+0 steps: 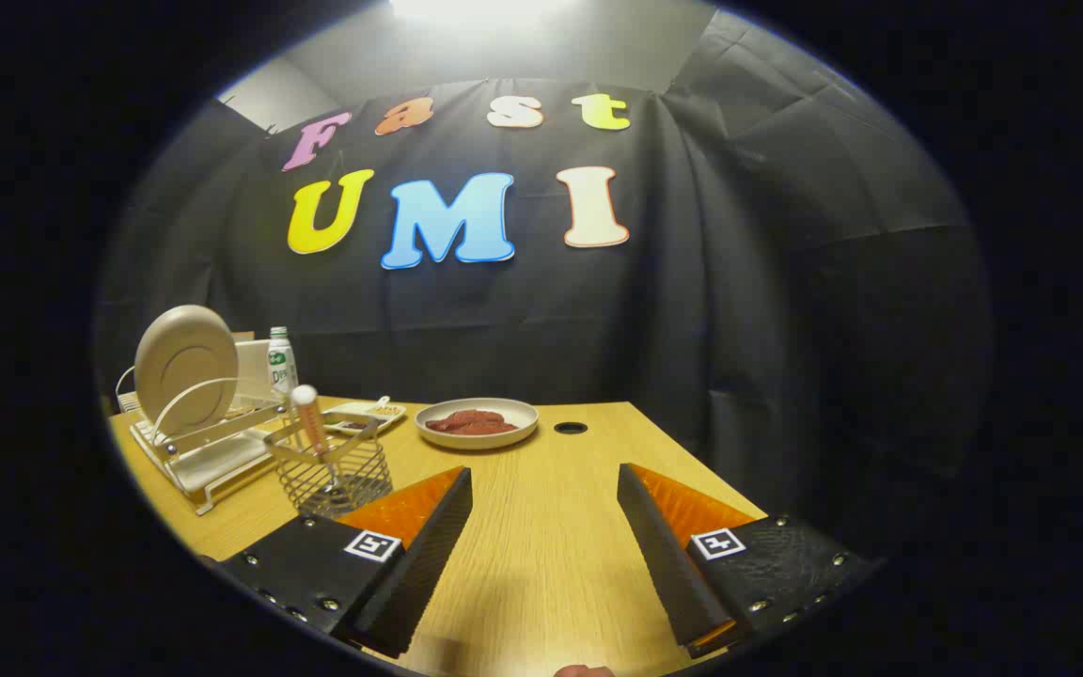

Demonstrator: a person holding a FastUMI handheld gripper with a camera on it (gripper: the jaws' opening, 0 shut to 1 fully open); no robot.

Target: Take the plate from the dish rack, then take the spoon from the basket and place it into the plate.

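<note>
Two black gripper fingers with orange sides are reaching forward over a light wooden table, standing wide apart and holding nothing. Only bare tabletop is lying between them, and neither finger is touching any object.

Beyond the left finger, toward the far left of the table, a white dish rack is sitting. A beige plate is standing upright on its edge in the rack, leaning slightly, its round underside facing the gripper. Behind the rack a clear bottle with a green label is standing upright against the black cloth wall.

Just beside the rack, and just ahead of the left fingertip, a wire basket is sitting on the table. A spoon is standing in it, its pale, rounded end poking up above the rim and tilting a little; the lower end is hidden inside the wires.

Behind the basket a small, flat white tray is lying, holding something too small to make out. Further along, ahead of the gap between the fingers, a shallow beige dish is resting on the table with dark red pieces in it. Next to that dish, a small round black hole is showing in the tabletop.
</note>
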